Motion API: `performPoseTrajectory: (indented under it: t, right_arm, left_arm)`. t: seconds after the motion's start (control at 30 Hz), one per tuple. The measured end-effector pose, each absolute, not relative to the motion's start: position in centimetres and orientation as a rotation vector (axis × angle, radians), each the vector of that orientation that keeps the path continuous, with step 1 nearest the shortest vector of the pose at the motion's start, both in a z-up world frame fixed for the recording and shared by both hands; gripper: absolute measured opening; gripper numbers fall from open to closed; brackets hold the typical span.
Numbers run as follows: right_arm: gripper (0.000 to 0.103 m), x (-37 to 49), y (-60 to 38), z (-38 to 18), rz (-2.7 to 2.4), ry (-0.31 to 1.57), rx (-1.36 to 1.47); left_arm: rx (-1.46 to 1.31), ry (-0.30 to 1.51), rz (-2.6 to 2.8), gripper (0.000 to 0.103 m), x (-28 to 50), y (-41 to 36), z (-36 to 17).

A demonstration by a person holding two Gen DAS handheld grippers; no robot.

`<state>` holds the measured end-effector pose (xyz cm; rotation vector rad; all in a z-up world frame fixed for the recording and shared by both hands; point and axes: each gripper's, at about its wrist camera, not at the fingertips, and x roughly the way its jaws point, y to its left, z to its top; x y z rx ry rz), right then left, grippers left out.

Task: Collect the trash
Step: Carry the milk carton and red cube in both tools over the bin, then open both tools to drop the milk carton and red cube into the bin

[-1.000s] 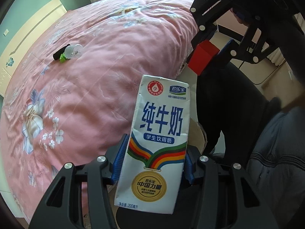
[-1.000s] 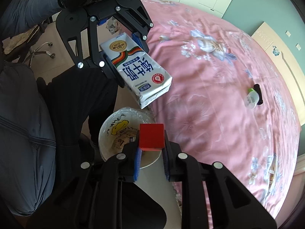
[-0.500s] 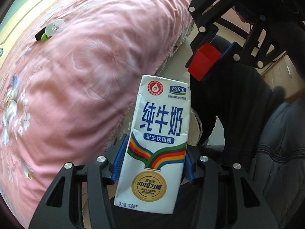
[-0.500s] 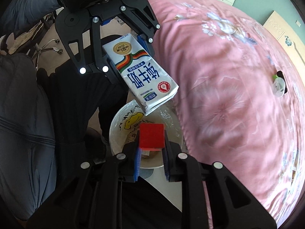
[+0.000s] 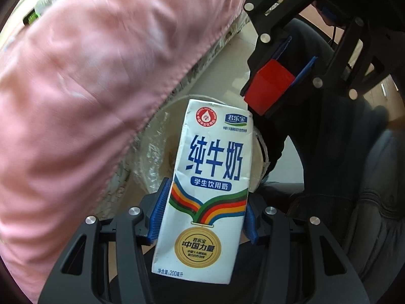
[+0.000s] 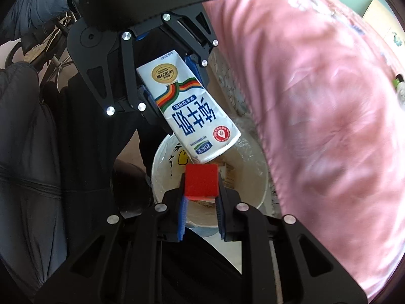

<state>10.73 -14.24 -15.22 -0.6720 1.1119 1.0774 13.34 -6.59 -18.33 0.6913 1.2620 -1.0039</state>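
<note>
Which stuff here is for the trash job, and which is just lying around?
For the job:
- milk carton, held in the left hand-held gripper
- red block, held in the right hand-held gripper
- white bin on the floor below both

Just lying about:
- pink bedspread
- small bottle on the bed
- dark jacket

Both claws loaded, pointing steeply down

Left claw (image 5: 202, 217): jaws partway apart, blue pads pressed on both sides of a milk carton (image 5: 207, 177), carton sticking out fwd along the fingers. Right claw (image 6: 201, 197): jaws nearly together, clamped on a small red block (image 6: 201, 181) at the tips. The 2 claws sit close, tips angled toward each other, not touching. Person's dark sleeve (image 6: 38, 5) shows behind left claw
</note>
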Motion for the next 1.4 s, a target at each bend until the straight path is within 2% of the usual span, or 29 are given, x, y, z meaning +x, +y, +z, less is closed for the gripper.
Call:
performPoseTrajectory:
  t: [0.57, 0.6, 0.63, 0.67, 0.7, 0.73, 1.13, 1.4]
  right_arm:
    - [0.021, 14.0, -14.1, -22.3, 1.106, 1.241, -0.606]
    - [0.032, 14.1, -14.1, -22.8, 1.11, 1.255, -0.601]
    - [0.06, 14.1, -14.1, -23.2, 1.104, 1.262, -0.6]
    - [0.074, 14.4, -14.1, -23.4, 1.071, 1.261, -0.601]
    - [0.09, 14.6, -14.1, -23.6, 1.035, 1.256, -0.601]
    - [0.095, 14.8, -14.2, -23.6, 1.006, 1.255, -0.594]
    - [0.095, 14.5, -15.0, -22.3, 0.96, 1.209, -0.589]
    - [0.095, 14.0, -16.0, -19.3, 0.927, 1.123, -0.584]
  left_arm:
    - [0.638, 1.411, -1.005, 0.051, 15.5, -8.2, -25.3]
    - [0.637, 1.413, -0.998, 0.051, 15.6, -8.3, -25.6]
    - [0.621, 1.42, -0.98, 0.056, 15.9, -8.3, -25.9]
    - [0.615, 1.434, -0.963, 0.071, 16.1, -8.3, -26.3]
    - [0.613, 1.438, -0.961, 0.08, 16.1, -8.3, -26.4]
    - [0.598, 1.439, -0.965, 0.093, 16.3, -8.3, -26.5]
    - [0.591, 1.427, -0.947, 0.096, 15.9, -7.7, -25.3]
    - [0.581, 1.373, -0.918, 0.096, 15.8, -7.2, -23.1]
